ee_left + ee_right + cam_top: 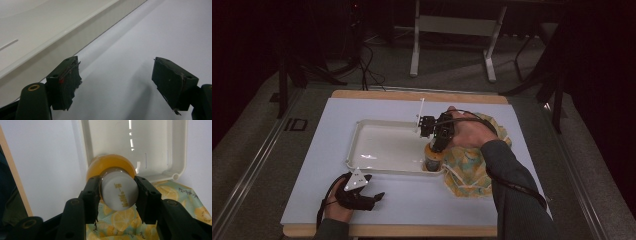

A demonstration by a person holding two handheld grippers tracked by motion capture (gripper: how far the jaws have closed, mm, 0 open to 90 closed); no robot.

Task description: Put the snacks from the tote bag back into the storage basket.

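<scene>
While the right tool point(435, 148) grips a small bottle of orange liquid point(432, 159) by its white cap point(120, 193), the bottle stands upright at the near right corner of the white tray point(377, 125), just inside the rim as far as the high view tells. In the right gripper view the two black jaws press against opposite sides of the cap, with the orange body bulging out below them and the tray's corner behind it. A cloth printed with lemon slices point(472, 172) lies on the worktop point(312, 165) to the right of the tray, its edge touching the tray's near right corner and running under the person's right hand point(469, 132).

Well apart from all this, the left tool point(362, 197) rests near the near left part of the worktop, in front of the tray's near wall and not touching it. Its jaws stand wide apart with nothing between them; the left gripper view shows bare white surface in the gap and the tray's wall point(50, 42) running along the far left. A grey three-cornered plate point(355, 180) sits on top of this tool.

A wooden edge point(412, 95) borders the white surface at the far side.
</scene>
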